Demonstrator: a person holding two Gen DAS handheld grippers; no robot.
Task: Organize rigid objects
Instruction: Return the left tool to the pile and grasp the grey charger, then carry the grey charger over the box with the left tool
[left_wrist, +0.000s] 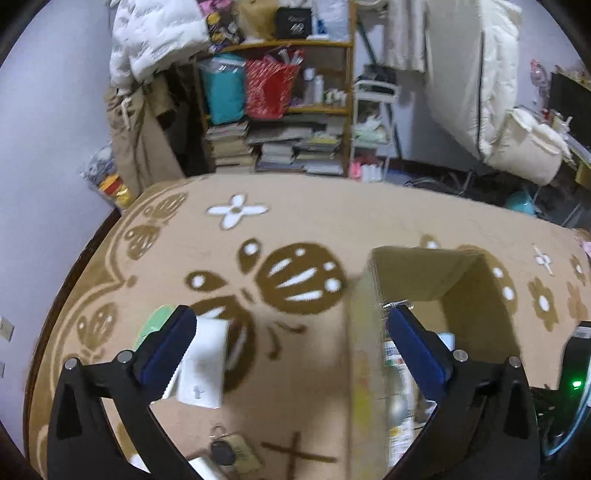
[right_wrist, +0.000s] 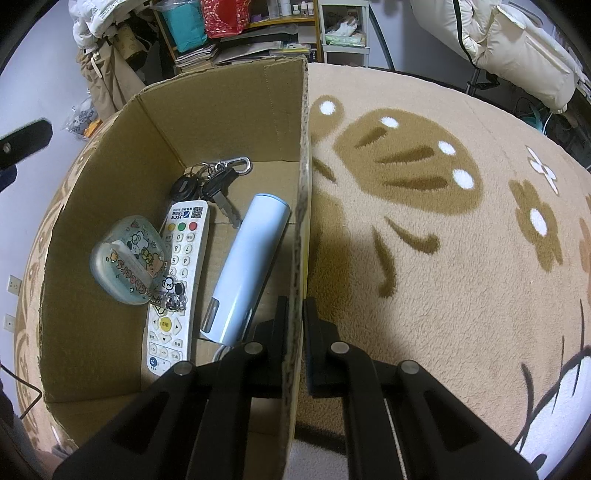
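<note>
Fingers of the right gripper pinch the right wall of the cardboard box, one inside and one outside. Inside lie a remote control, a pale blue tube, a bunch of keys and a sticker-covered clear case. Spread wide, the left gripper straddles the box's near wall above the butterfly-patterned rug, with a white box beside its left finger.

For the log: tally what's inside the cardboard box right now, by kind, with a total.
Contents of the box, from the right wrist view:
Remote: 1
Key bunch: 1
Light blue tube: 1
Clear sticker-covered case: 1
Total: 4
The right gripper is clamped on the box wall.
</note>
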